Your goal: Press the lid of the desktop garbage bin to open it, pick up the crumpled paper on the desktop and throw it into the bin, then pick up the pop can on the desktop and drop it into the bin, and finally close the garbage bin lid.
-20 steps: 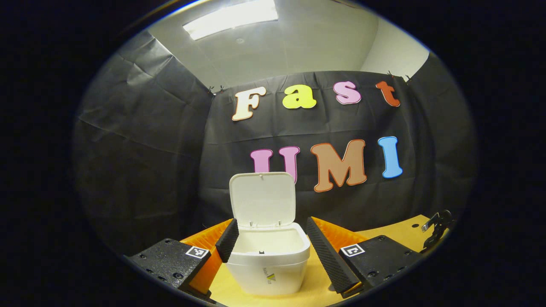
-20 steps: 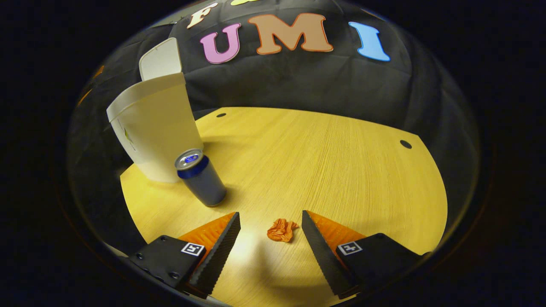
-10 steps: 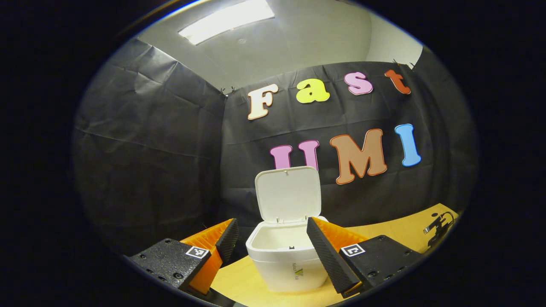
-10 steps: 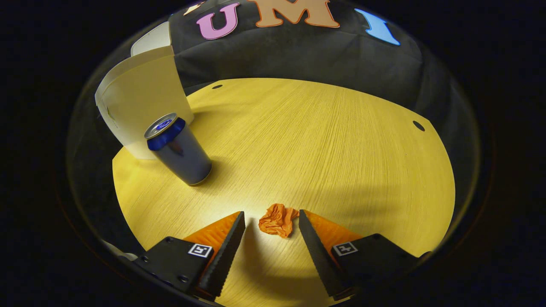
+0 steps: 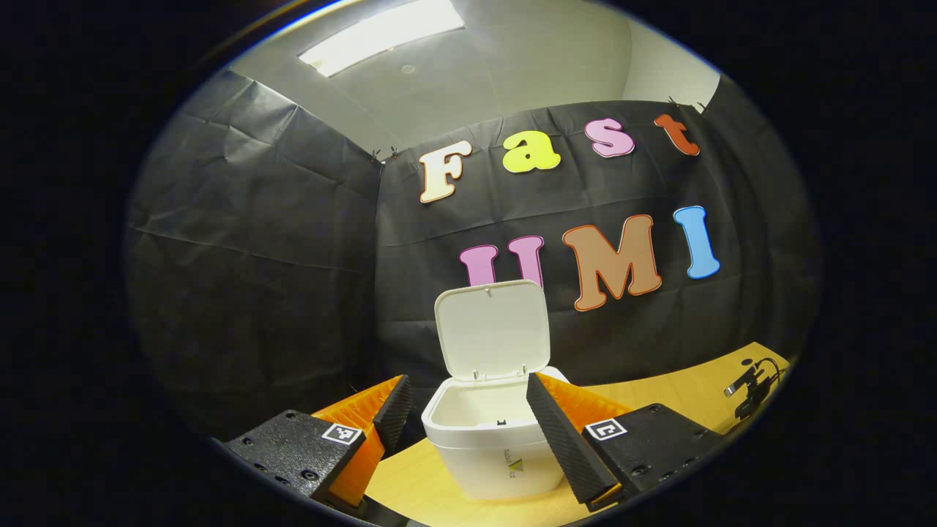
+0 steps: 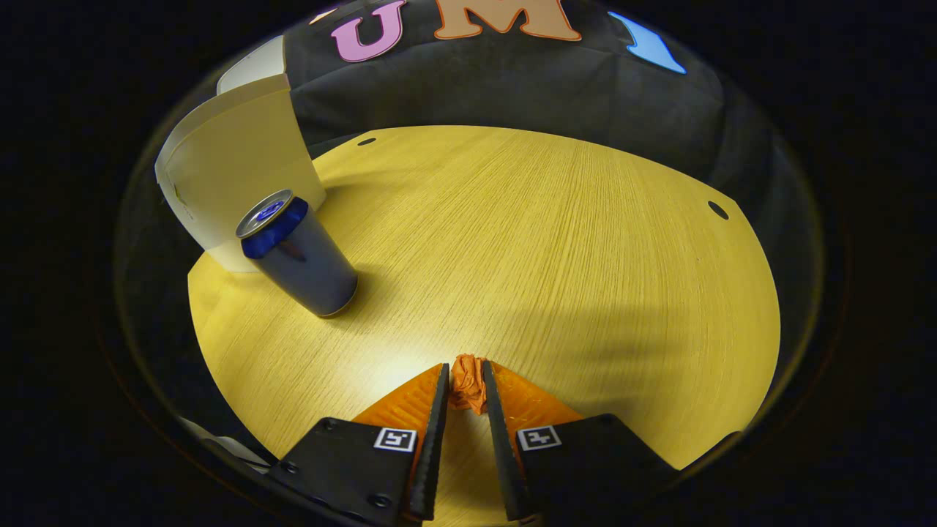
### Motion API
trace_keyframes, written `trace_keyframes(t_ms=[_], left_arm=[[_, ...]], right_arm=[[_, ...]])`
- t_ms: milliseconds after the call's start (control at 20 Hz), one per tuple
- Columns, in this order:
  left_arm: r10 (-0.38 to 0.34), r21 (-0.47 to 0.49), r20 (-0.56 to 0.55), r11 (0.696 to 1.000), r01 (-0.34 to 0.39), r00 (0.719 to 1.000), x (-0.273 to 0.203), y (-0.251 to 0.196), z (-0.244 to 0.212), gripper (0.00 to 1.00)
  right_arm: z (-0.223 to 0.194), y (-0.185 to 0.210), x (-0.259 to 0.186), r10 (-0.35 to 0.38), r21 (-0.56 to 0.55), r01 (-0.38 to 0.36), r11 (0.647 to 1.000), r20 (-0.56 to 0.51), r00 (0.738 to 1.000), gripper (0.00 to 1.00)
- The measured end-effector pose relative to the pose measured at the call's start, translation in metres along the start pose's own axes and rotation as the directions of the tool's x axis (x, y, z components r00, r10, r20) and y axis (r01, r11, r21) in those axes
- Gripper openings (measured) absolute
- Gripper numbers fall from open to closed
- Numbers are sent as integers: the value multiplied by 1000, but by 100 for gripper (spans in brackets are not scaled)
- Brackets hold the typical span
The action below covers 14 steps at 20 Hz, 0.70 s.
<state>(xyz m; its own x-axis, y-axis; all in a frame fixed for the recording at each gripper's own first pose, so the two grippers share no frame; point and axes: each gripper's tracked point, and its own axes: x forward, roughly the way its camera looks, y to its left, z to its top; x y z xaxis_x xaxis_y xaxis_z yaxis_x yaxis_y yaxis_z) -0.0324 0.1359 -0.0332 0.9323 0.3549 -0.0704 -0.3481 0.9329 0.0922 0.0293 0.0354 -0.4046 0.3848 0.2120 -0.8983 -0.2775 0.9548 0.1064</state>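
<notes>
The white garbage bin (image 5: 496, 446) stands on the wooden desktop with its lid (image 5: 492, 329) swung upright; in the right gripper view the bin (image 6: 234, 183) is at the far left. My left gripper (image 5: 465, 406) hovers open in front of the bin, fingers either side of its rim without touching. A blue and silver pop can (image 6: 296, 252) stands upright next to the bin. The orange crumpled paper (image 6: 467, 382) lies on the desktop, squeezed between the fingertips of my right gripper (image 6: 466, 384), which is shut on it.
The wooden desktop (image 6: 549, 241) stretches wide to the right of the can, with small dark holes near its far edge. A black clip-like fixture (image 5: 747, 384) sits at the desk's right end in the left gripper view. Black cloth walls close in behind.
My right gripper came down over the orange paper and its fingers closed on it. The left gripper drifted left and back from the bin, staying open.
</notes>
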Motion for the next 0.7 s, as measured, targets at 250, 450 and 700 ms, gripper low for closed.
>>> trace_keyframes(t_ms=[250, 450, 700], left_arm=[[-19, -8, -3, 1000, 19, 1000, 0, 2, -4, 94], [-28, -18, -4, 999, 28, 1000, 0, 9, -7, 94], [-13, 18, 8, 1000, 13, 1000, -2, 26, -11, 99]], right_arm=[[41, 1, -34, 2, -8, -1, 1000, 110, 994, 27], [115, 24, -86, 55, -33, -49, 998, 256, 965, 27], [209, 96, -147, 214, -143, -168, 975, 429, 878, 27]])
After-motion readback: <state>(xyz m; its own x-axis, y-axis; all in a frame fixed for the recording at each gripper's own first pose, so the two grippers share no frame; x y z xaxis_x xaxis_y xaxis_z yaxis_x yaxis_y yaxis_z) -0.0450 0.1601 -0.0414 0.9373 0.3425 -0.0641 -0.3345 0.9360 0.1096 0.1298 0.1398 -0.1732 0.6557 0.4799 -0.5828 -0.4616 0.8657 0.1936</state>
